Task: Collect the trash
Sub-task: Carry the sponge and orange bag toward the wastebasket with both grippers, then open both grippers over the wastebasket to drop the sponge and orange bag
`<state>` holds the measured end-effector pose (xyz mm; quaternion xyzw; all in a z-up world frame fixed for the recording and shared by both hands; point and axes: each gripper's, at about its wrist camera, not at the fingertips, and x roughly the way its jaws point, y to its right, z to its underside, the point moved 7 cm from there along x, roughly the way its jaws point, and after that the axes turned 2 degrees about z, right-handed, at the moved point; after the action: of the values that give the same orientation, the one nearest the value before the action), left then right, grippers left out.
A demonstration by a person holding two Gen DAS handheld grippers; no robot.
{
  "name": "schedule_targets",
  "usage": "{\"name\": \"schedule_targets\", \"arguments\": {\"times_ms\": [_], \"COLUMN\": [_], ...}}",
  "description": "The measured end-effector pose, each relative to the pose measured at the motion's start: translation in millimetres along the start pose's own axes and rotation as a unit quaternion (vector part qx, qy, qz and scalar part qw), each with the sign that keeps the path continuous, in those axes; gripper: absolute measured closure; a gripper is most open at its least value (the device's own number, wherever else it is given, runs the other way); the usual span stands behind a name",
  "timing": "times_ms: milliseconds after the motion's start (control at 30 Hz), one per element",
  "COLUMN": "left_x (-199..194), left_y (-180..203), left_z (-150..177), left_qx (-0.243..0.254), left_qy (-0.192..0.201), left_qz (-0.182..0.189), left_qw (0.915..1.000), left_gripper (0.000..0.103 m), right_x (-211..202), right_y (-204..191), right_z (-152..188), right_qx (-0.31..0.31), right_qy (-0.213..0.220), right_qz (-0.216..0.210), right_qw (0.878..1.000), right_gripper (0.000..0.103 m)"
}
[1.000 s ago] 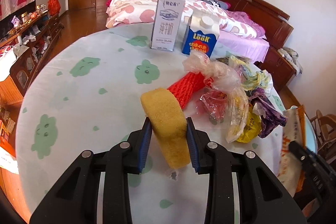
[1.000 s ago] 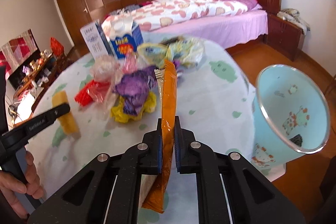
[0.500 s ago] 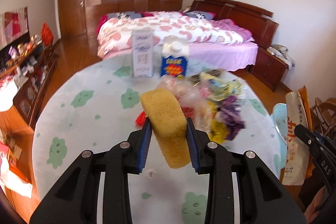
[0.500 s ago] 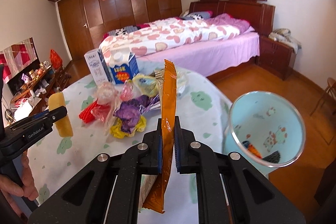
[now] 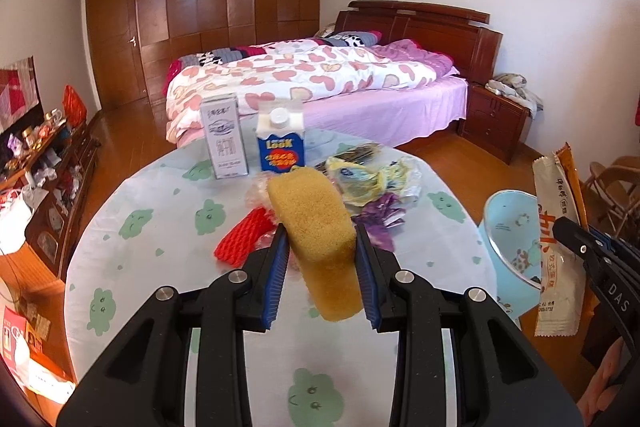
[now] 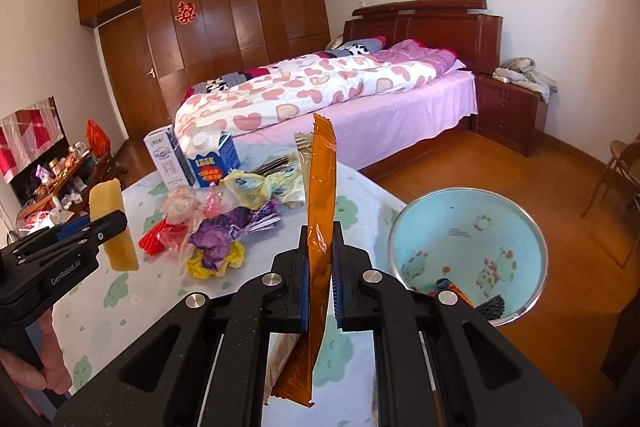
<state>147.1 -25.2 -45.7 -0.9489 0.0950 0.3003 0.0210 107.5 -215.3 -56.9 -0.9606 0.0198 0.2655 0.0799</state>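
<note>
Left gripper (image 5: 320, 277) clamped on a yellow sponge (image 5: 316, 231) above the table (image 5: 160, 267), blue carton (image 5: 281, 147) at 12 o'clock reading "LOOK", grey carton's (image 5: 224, 139) print illegible, right gripper (image 6: 319, 281) pinching an orange wrapper (image 6: 320, 187), bin (image 6: 468, 243) at 2 o'clock, its contents half hidden.

left tool (image 5: 320, 267) + sponge (image 5: 316, 239) raised | right tool (image 6: 320, 267) + wrapper (image 6: 320, 187) lifted off table (image 6: 360, 195)

Left claw (image 5: 320, 279) clamps yellow sponge (image 5: 316, 239) above desk (image 5: 140, 267). Two cartons (image 5: 280, 147) upright at far edge; crumpled wrappers (image 5: 372, 183) toward right edge. Right claw (image 5: 592, 255) grips snack packet (image 5: 556, 247) over blue bin (image 5: 508, 251).
</note>
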Motion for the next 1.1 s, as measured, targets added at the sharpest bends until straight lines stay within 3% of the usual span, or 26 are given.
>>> {"name": "schedule_targets", "arguments": {"times_ms": [700,1100], "left_x": [15,34], "left_y": [71,115], "left_z": [-13,-10], "left_qx": [0.042,0.047], "left_qy": [-0.003,-0.017], "left_qz": [0.041,0.092], "left_qw": [0.9983,0.9945], "left_gripper": [0.07,0.07], "right_x": [-9,-2], "right_y": [83,127], "right_z": [-8,-3], "right_qx": [0.063,0.086], "right_qy": [0.017,0.015], "right_qz": [0.056,0.1], "right_qw": [0.996,0.991], "right_gripper": [0.093,0.093]}}
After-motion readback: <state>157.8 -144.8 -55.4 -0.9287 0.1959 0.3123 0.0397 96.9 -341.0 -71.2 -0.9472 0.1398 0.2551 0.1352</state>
